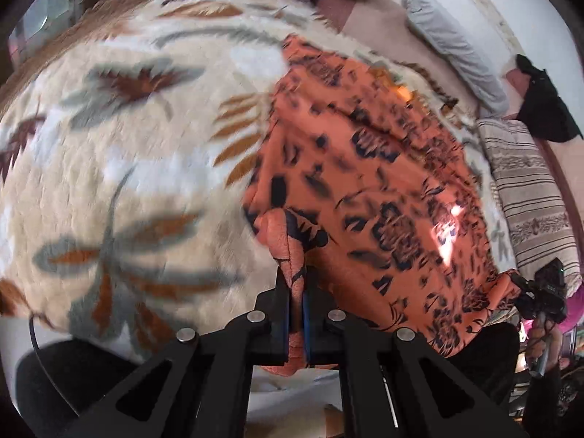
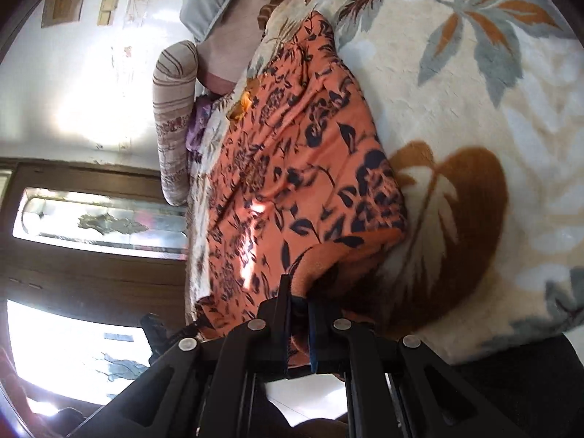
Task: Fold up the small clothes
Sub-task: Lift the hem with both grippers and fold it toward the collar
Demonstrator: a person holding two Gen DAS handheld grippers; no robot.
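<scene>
An orange garment with a dark floral print lies spread on a cream blanket with a leaf pattern. My left gripper is shut on a bunched near corner of the garment. My right gripper shows at the far right of the left wrist view, holding the other near corner. In the right wrist view the same garment stretches away over the blanket, and my right gripper is shut on its near corner.
A striped bolster pillow and a grey pillow lie along the bed's far side, with a black item beyond. The right wrist view shows the striped pillow, a wall and a wooden door with glass panes.
</scene>
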